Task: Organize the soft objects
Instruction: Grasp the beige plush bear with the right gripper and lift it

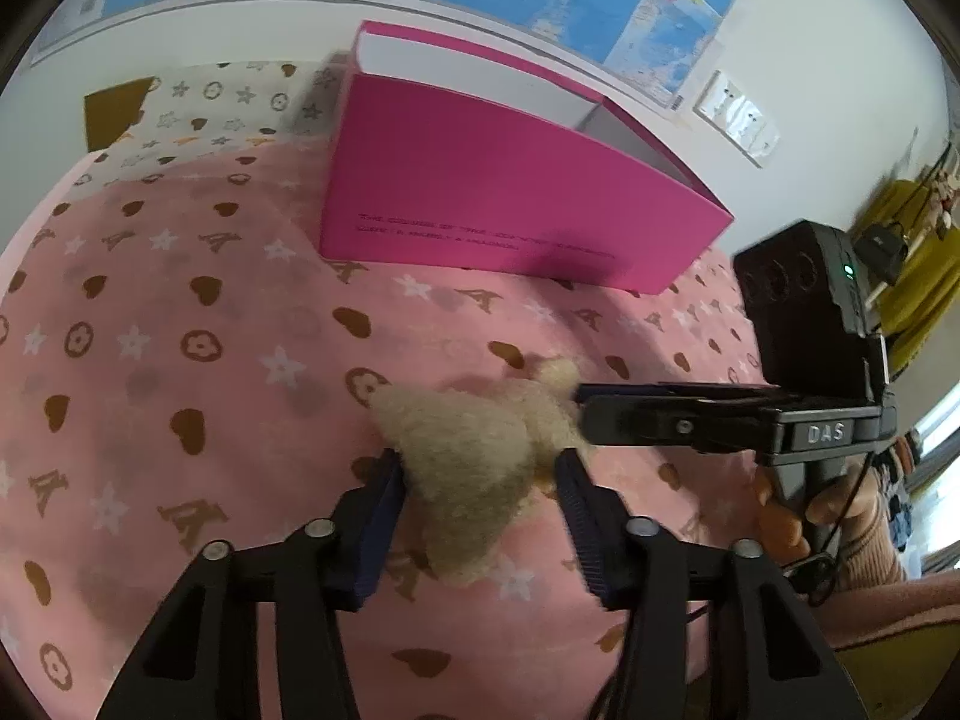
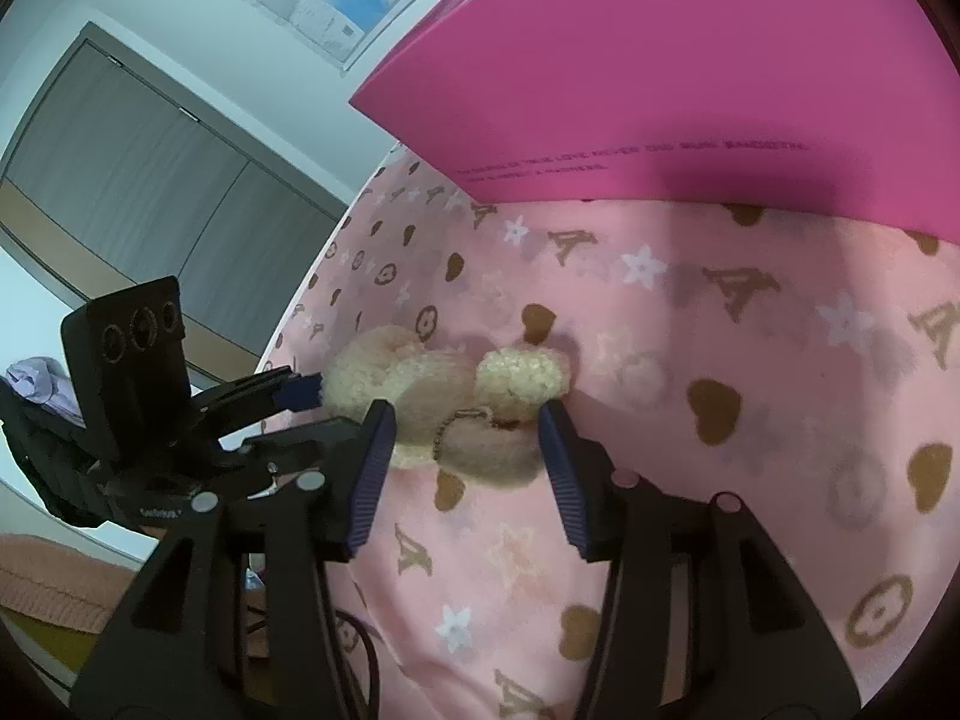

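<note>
On right claw (image 1: pixel 585 414), "DAS" label (image 1: pixel 825 433)

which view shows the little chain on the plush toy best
The right wrist view: the bead chain lies in plain sight on the plush toy, between the right gripper jaws. The left wrist view shows only the toy's fuzzy body; no chain can be made out.

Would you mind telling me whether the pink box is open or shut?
Open. The left wrist view shows the pink box without a lid, its white inner walls exposed at the top. What it holds is hidden.
</note>
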Motion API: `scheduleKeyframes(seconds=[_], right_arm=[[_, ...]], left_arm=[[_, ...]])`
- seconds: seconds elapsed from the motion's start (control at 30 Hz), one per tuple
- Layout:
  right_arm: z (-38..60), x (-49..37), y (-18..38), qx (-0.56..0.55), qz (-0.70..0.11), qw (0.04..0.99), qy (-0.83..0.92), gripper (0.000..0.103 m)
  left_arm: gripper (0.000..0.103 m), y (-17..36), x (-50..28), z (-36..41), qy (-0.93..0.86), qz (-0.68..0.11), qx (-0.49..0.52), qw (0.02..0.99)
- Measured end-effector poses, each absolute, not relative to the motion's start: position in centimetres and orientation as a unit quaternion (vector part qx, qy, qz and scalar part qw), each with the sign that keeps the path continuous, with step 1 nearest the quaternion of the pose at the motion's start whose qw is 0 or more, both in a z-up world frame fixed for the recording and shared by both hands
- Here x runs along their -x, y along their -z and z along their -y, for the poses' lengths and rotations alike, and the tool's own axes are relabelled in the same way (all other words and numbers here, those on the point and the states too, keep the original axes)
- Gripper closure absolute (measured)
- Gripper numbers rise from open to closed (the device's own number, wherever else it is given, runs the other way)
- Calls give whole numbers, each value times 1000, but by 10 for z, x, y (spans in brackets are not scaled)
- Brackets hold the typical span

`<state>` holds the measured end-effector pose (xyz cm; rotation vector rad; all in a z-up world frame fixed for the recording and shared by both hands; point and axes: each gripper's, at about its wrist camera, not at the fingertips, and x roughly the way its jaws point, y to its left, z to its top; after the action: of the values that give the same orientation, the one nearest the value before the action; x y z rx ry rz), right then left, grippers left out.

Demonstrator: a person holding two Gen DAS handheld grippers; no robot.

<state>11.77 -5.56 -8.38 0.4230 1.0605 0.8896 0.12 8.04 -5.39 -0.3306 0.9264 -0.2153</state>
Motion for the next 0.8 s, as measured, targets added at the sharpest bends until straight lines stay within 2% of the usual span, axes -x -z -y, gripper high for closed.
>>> scheduleKeyframes(seconds=[0.1,0.17,0.43,0.8], right_arm=[[52,-116,80,-180,-478,756,-408,52],[51,-115,80,-180,-478,753,-415,60],[63,-104,69,-166,-463,769,-408,75],[112,-90,62,-184,-446,801,-355,80]], left_arm=[[57,55,-1,-80,102,-445,156,876],[60,54,-1,-81,102,-444,158,876],[60,48,-3,-73,118,-435,162,878],[60,47,-24,-43,171,-437,156,869]])
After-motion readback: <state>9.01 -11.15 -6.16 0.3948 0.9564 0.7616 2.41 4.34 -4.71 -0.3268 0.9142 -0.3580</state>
